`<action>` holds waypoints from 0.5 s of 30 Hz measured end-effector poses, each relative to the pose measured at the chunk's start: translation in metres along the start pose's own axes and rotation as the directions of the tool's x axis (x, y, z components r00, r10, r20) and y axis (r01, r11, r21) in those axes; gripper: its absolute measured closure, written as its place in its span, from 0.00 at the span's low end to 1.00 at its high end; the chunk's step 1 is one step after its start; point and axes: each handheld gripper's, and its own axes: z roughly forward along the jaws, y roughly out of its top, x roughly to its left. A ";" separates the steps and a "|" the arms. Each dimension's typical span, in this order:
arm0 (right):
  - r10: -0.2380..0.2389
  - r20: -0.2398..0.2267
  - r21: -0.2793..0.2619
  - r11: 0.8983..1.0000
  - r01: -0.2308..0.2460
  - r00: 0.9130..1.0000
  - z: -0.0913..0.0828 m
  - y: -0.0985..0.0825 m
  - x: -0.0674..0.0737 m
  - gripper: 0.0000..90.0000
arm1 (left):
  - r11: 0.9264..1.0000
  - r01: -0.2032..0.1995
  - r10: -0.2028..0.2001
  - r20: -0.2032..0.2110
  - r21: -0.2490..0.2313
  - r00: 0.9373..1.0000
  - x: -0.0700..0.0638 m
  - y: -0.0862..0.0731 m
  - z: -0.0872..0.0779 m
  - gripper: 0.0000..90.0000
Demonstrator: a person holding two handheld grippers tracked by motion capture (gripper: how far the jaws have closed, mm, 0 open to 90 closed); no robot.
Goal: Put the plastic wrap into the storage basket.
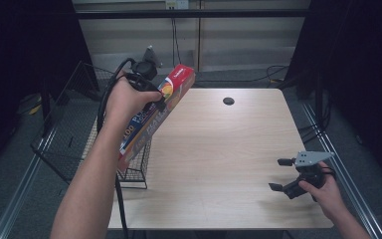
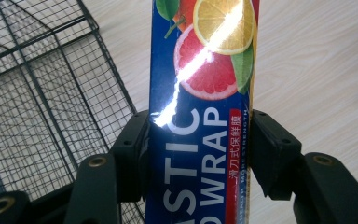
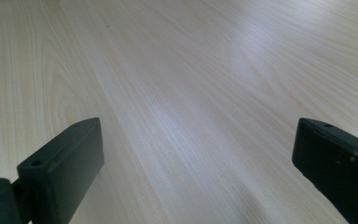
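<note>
1. The left claw (image 2: 200, 154) pinches a long plastic wrap box (image 2: 200, 93), one jaw pressed on each long side.
2. Beyond that claw the box slants up and away, its red end (image 1: 181, 74) highest, its lower end (image 1: 127, 154) toward the person.
3. Beneath and beside that claw stands a black wire basket (image 1: 64, 144) at the counter (image 1: 219, 149) edge.
4. Well apart, the right claw (image 1: 282, 174) hangs spread wide, low over bare wood.
</note>
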 end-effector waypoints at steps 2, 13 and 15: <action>0.001 0.002 0.000 1.000 -0.001 1.000 0.000 0.000 0.000 0.02 | 1.000 0.008 -0.008 -0.005 -0.004 1.000 0.002 -0.001 -0.001 0.50; 0.004 -0.004 0.000 1.000 -0.004 1.000 0.001 0.000 0.001 0.02 | 0.997 0.073 -0.074 -0.043 -0.013 0.996 0.022 -0.008 -0.011 0.50; 0.004 -0.002 0.000 1.000 -0.004 1.000 0.001 0.000 0.001 0.02 | 0.996 0.091 -0.092 -0.046 -0.013 0.995 0.025 -0.010 -0.013 0.50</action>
